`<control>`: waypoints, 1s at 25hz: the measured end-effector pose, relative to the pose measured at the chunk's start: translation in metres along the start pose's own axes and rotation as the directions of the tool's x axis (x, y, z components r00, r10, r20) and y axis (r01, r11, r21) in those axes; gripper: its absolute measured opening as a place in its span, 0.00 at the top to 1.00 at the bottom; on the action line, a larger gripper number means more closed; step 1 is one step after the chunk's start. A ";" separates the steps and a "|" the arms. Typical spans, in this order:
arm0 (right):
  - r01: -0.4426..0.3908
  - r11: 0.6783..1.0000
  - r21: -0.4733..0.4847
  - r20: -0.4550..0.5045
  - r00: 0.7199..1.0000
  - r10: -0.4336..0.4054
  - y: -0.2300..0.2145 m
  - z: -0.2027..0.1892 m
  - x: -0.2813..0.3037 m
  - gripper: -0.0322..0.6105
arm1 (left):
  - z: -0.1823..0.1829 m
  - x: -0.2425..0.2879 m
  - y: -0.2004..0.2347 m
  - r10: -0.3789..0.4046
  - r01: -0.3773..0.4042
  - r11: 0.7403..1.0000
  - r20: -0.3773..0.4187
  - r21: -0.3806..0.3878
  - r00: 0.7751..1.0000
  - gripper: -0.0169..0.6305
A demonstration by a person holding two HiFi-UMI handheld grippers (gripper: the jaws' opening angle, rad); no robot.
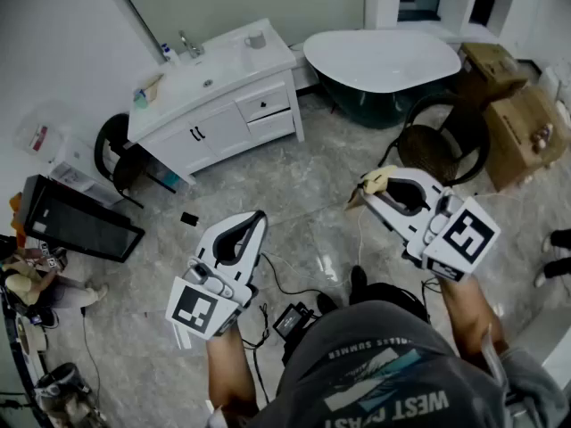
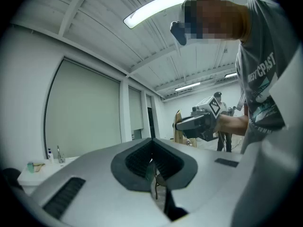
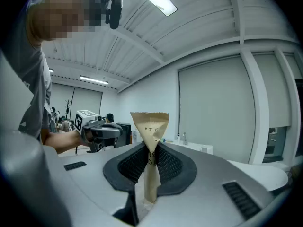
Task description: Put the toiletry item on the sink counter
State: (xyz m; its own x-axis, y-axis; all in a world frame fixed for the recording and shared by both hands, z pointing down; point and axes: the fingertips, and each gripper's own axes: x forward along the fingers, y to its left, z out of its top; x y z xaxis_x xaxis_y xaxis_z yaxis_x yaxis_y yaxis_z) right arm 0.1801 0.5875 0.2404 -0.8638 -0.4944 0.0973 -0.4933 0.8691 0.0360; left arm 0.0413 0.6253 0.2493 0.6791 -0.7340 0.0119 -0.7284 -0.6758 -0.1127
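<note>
The toiletry item (image 1: 373, 182) is a slim tan paper packet. It stands upright between the pads of my right gripper (image 1: 368, 188), which is shut on it. In the right gripper view the packet (image 3: 150, 136) flares above the pinch point of that gripper (image 3: 150, 162). My left gripper (image 1: 260, 218) is held at the lower left, shut with nothing in it; its own view (image 2: 154, 167) shows only floor past the jaws. The white sink counter (image 1: 214, 74) stands on the far side of the room at the upper left, well away from both grippers.
A faucet (image 1: 189, 45) and a cup (image 1: 256, 39) are on the counter. A bathtub (image 1: 384, 61), a round dark chair (image 1: 442, 141) and cardboard boxes (image 1: 526, 132) stand to the right. A black panel (image 1: 76, 226) and cables (image 1: 290, 315) lie on the marble floor.
</note>
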 end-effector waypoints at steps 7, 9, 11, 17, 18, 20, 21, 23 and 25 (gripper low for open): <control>0.004 1.000 -0.001 0.003 1.000 -0.004 -0.006 -0.008 -0.001 0.84 | -0.009 0.005 -0.001 0.006 -0.006 1.000 -0.011 -0.006 1.000 0.97; 0.002 1.000 0.000 0.007 1.000 -0.002 -0.008 -0.010 -0.001 0.84 | -0.011 0.005 -0.002 0.010 -0.010 1.000 -0.016 -0.007 1.000 0.97; 0.000 1.000 0.003 0.010 1.000 0.000 -0.011 -0.013 -0.001 0.84 | -0.014 0.008 -0.002 0.012 -0.012 1.000 -0.020 -0.004 1.000 0.97; -0.019 0.999 0.028 0.015 1.000 0.019 -0.029 -0.023 -0.002 0.84 | -0.024 0.026 -0.001 0.022 -0.022 1.000 -0.046 -0.002 0.999 0.97; -0.027 0.999 0.039 0.018 1.000 0.026 -0.032 -0.023 -0.003 0.84 | -0.025 0.029 -0.001 0.024 -0.024 1.000 -0.053 -0.002 0.998 0.97; -0.044 0.997 0.069 0.027 0.999 0.042 -0.045 -0.023 -0.005 0.84 | -0.024 0.042 -0.001 0.030 -0.031 1.000 -0.069 -0.002 0.997 0.97; -0.053 0.995 0.083 0.031 0.998 0.051 -0.059 -0.022 -0.007 0.84 | -0.023 0.055 0.000 0.036 -0.036 0.999 -0.079 -0.003 0.996 0.97; -0.072 0.992 0.105 0.038 0.997 0.068 -0.091 -0.020 -0.010 0.84 | -0.017 0.084 0.003 0.051 -0.051 0.999 -0.098 -0.001 0.994 0.97; -0.086 0.989 0.117 0.043 0.996 0.081 -0.114 -0.020 -0.011 0.84 | -0.012 0.104 0.007 0.065 -0.065 0.998 -0.105 0.009 0.992 0.97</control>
State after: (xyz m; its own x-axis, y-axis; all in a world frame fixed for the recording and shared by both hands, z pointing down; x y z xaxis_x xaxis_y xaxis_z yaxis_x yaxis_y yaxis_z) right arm 0.2475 0.4941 0.2548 -0.9047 -0.4224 0.0566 -0.4259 0.9004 -0.0888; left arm 0.1059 0.5435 0.2620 0.6168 -0.7796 0.1085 -0.7701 -0.6262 -0.1221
